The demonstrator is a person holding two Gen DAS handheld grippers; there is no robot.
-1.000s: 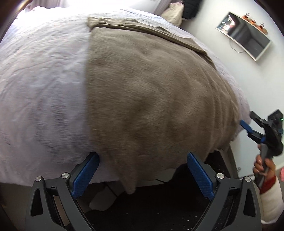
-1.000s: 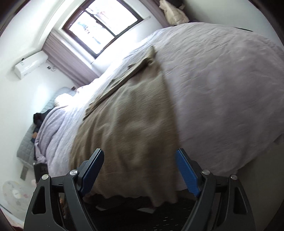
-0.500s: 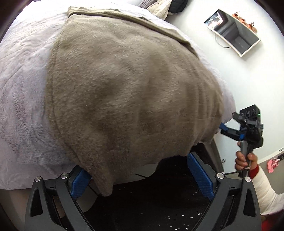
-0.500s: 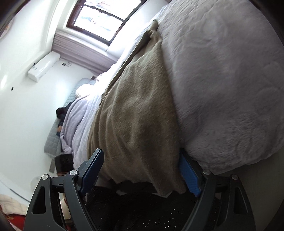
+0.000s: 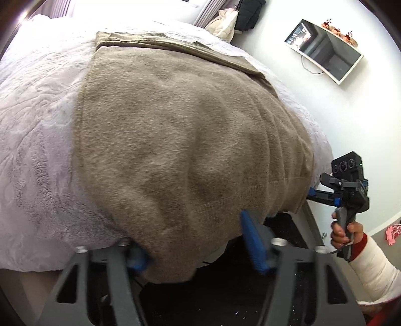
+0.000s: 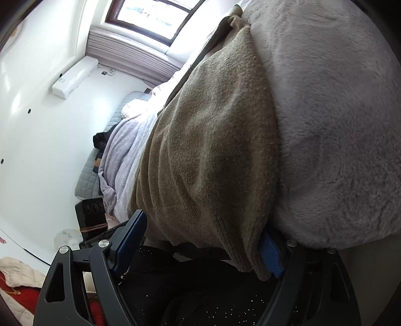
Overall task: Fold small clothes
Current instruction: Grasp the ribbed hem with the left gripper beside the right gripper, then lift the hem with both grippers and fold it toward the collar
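Observation:
A tan fleece garment lies spread on the bed, its near hem hanging over the bed's edge. My left gripper is at the hem's near left corner, its jaws partly closed with the cloth hanging between them. My right gripper is at the hem's other corner; its jaws are wide apart and the cloth drapes over the right finger. The right gripper also shows in the left wrist view, its tips hidden behind the cloth.
A pale lilac plush bedspread covers the bed. A wall shelf hangs on the white wall at right. The floor below the bed edge is dark. A window and an air conditioner are on the far wall.
Both grippers have moved in to the garment's hanging hem. The left jaws have narrowed around the cloth. The right jaws stay wide apart.

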